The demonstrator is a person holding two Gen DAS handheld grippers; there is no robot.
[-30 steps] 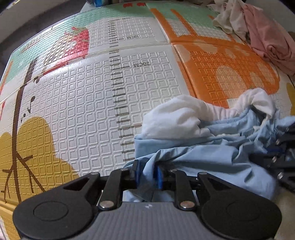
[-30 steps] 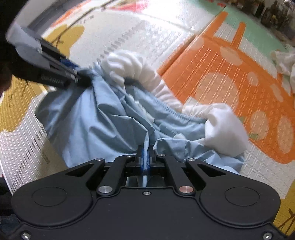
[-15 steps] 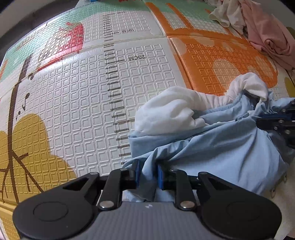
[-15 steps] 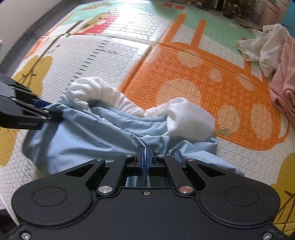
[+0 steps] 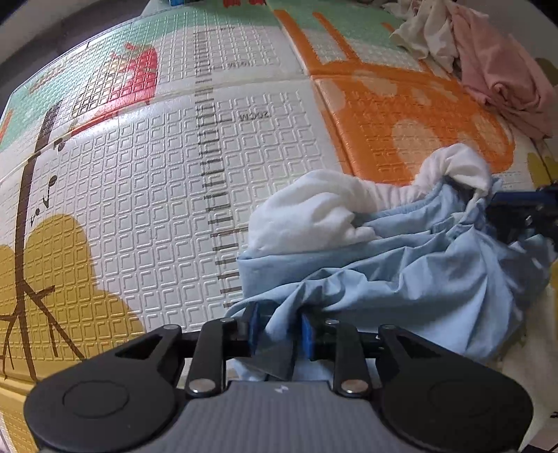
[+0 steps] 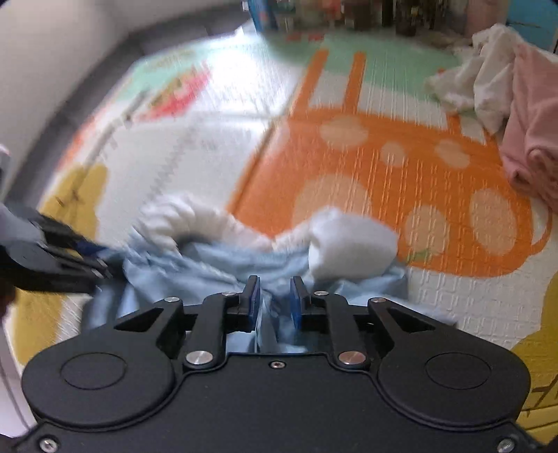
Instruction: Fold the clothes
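A crumpled light blue garment (image 5: 401, 278) with white sleeves (image 5: 314, 212) lies bunched on the play mat (image 5: 139, 174). My left gripper (image 5: 279, 324) is shut on a fold at its near edge, with blue cloth bunched between the pads. In the right wrist view, which is blurred by motion, that gripper (image 6: 101, 265) pinches the left side of the garment (image 6: 209, 265). My right gripper (image 6: 275, 296) stands open, and blue cloth still lies loose in the gap between its pads. In the left wrist view the right gripper (image 5: 516, 212) is at the garment's far right edge.
A pile of pink and white clothes (image 5: 498, 76) lies at the mat's back right corner, also visible as a clothes pile (image 6: 530, 139) in the right wrist view. Blurred small items (image 6: 348, 14) line the mat's far edge. The mat (image 6: 383, 174) ahead is bare.
My right gripper's pads, pressed together on the blue cloth before, have now parted. The right camera view has swung upward and is blurred. The left gripper keeps its hold.
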